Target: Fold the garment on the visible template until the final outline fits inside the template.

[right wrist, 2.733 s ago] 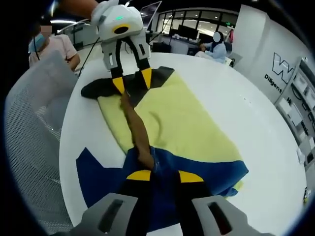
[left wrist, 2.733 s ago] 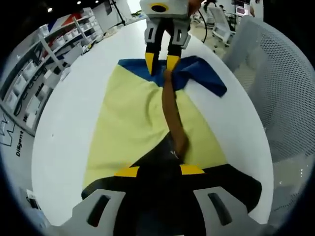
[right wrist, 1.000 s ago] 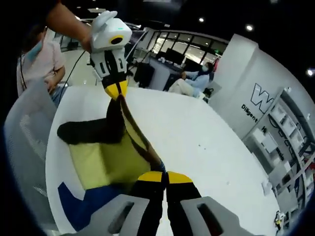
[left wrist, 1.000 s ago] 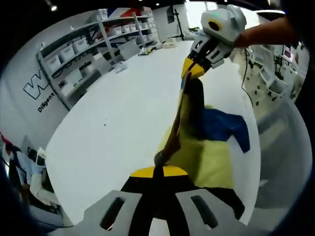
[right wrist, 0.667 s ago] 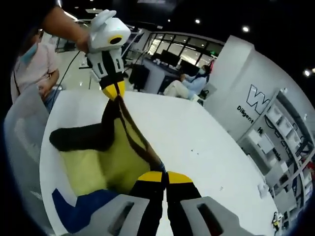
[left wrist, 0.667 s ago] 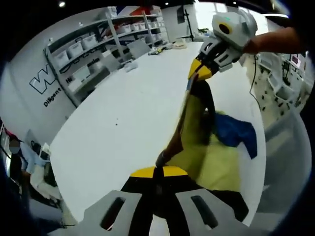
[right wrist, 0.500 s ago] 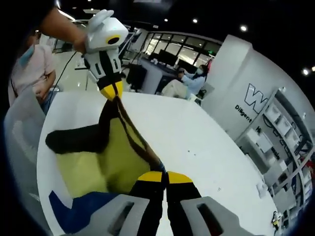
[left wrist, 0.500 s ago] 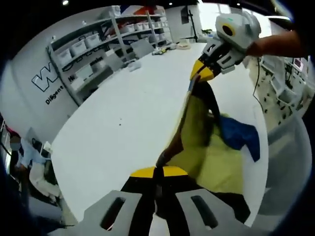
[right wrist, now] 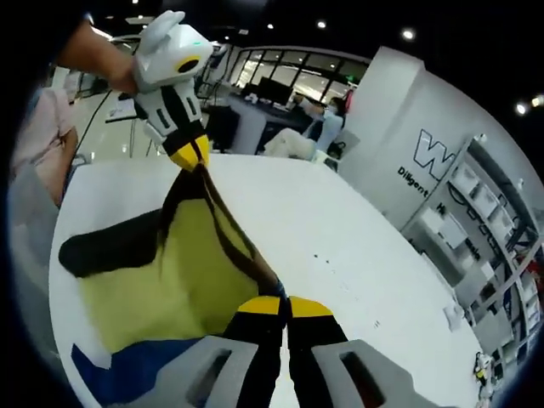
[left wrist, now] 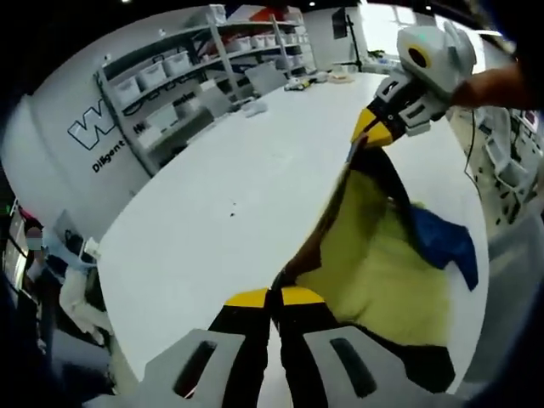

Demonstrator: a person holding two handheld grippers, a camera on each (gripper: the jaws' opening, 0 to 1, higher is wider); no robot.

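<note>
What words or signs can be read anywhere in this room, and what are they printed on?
"W": large dark logo letter, cut off, on the white wall beside the shelves; also on the white wall panel.
"Diligent": small dark text under that logo, cut off after this word in both views.
Labels on the shelf bins: too small to read.

I'm seeing a big round white table (left wrist: 229, 187) with the yellow, blue and black garment (left wrist: 382, 272) partly lying on it.

Both grippers, left (left wrist: 272, 297) and right (right wrist: 274, 307), are raised, facing each other, fingers clamped together
</note>
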